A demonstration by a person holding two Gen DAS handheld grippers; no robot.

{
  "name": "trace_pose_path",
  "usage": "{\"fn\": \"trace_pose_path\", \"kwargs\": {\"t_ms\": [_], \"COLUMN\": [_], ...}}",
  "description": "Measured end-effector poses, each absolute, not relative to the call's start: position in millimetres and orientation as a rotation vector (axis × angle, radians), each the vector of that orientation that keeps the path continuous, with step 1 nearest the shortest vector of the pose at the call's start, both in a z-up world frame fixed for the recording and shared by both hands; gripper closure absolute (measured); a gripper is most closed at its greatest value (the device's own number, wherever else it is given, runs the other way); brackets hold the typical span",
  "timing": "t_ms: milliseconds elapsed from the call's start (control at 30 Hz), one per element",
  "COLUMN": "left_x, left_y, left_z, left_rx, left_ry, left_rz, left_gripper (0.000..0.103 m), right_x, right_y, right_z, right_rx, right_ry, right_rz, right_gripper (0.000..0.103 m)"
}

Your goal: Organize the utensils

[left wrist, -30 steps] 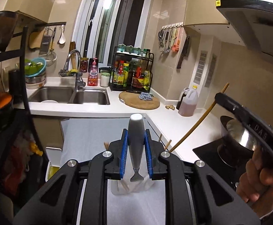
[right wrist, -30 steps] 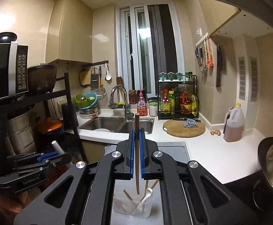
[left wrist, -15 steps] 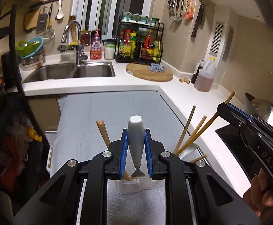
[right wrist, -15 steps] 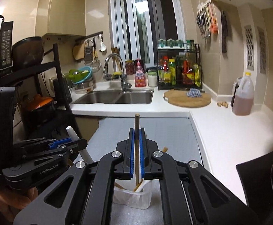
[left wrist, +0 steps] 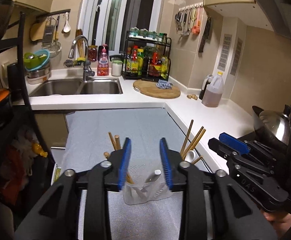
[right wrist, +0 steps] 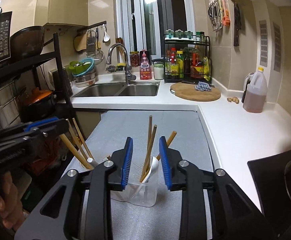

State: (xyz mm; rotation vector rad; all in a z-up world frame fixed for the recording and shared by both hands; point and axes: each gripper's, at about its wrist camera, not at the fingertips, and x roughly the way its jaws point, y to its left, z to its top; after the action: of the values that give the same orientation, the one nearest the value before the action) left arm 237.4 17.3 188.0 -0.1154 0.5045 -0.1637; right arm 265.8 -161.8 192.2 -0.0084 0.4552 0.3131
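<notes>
A clear plastic utensil holder (left wrist: 145,195) stands on a grey mat (left wrist: 125,124). My left gripper (left wrist: 145,142) hangs just above it, its jaws opening with no pad touching anything. Below them a white spoon (left wrist: 153,177) leans loose in the holder. Wooden chopsticks (left wrist: 192,138) stick up to the right. My right gripper (right wrist: 145,142) is over the same holder (right wrist: 145,197), jaws opening. Chopsticks (right wrist: 150,140) and a white spoon (right wrist: 152,167) stand free between its pads. The left gripper (right wrist: 45,125) shows at the left edge of the right wrist view.
White counter (right wrist: 235,124) wraps the mat on the right, with an oil jug (right wrist: 254,94) and a round cutting board (right wrist: 195,94). Double sink (right wrist: 121,89) lies at the back. A black shelf rack (right wrist: 59,64) stands left. A steel pot (left wrist: 273,128) sits on the hob right.
Both grippers came down toward the holder. The left jaws parted and let go of the white spoon. The right jaws parted and let go of a chopstick. Both now stand in the holder.
</notes>
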Motion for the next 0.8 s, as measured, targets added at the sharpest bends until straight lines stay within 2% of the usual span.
{"fn": "trace_pose_path", "kwargs": {"t_ms": [133,233,267,300,467,500,600,800], "left_x": [210,180,174,164,126,121,109,109], "left_y": [24,26,26,28,37,38,33,20], "left_z": [197,198,197,195,165,157,127,87], "left_rx": [-0.129,-0.102,-0.095,-0.088,-0.114,-0.121,-0.106,-0.110], "left_ry": [0.462,0.419,0.411,0.399,0.377,0.377,0.376,0.449], "left_rz": [-0.150,-0.134,-0.128,-0.121,-0.091,-0.085,-0.043,-0.010], "left_gripper": [0.065,0.054,0.046,0.039,0.020,0.015,0.011,0.008], "right_x": [245,222,211,200,151,144,125,127], "right_y": [-169,-181,-185,-189,-206,-209,-210,-206], "right_z": [205,217,221,223,214,208,178,114], "right_rx": [-0.021,0.002,0.009,0.013,0.051,0.065,0.081,0.030], "right_ry": [0.402,0.335,0.307,0.281,0.198,0.188,0.198,0.306], "right_rz": [0.294,0.264,0.255,0.247,0.204,0.186,0.175,0.174], "right_gripper": [0.069,0.053,0.044,0.039,0.012,0.011,0.009,0.009]}}
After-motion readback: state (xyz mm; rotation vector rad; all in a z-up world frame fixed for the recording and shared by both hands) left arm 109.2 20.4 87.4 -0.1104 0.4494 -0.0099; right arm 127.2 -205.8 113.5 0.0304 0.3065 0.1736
